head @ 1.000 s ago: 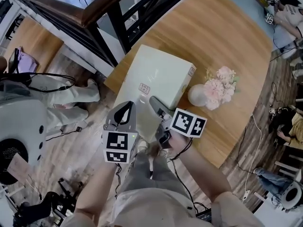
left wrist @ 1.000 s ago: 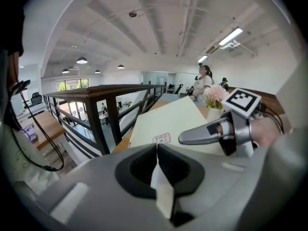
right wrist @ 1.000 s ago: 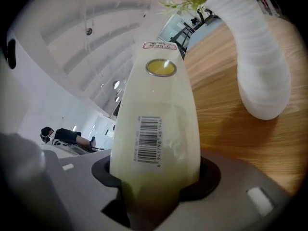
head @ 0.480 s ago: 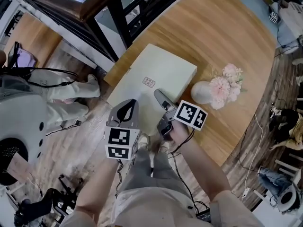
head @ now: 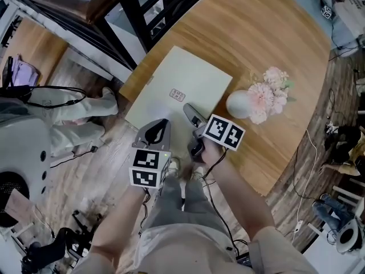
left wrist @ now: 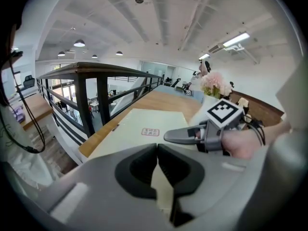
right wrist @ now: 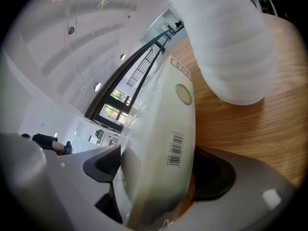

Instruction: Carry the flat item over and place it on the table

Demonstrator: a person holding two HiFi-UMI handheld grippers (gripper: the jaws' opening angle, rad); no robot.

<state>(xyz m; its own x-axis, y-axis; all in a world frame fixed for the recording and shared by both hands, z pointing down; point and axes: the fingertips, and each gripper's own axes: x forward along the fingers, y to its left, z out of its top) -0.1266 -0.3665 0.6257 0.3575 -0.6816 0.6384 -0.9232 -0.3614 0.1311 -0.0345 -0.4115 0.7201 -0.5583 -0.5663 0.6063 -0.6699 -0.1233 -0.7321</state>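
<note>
Wooden table [head: 274, 67]: flat box [head: 188, 79] | vase [head: 238, 104] holds flowers [head: 268, 93] | left tongs [left wrist: 156, 147] closed | right tongs [right wrist: 159, 153] just opening, box between

Head view looks steeply down; both gripper views, close in, share the pale box [head: 178, 87].

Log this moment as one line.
phase: release | flat box: on wooden table, near edge overhanging | right gripper: jaws just opening, box between | left gripper: jaws together, empty
</note>
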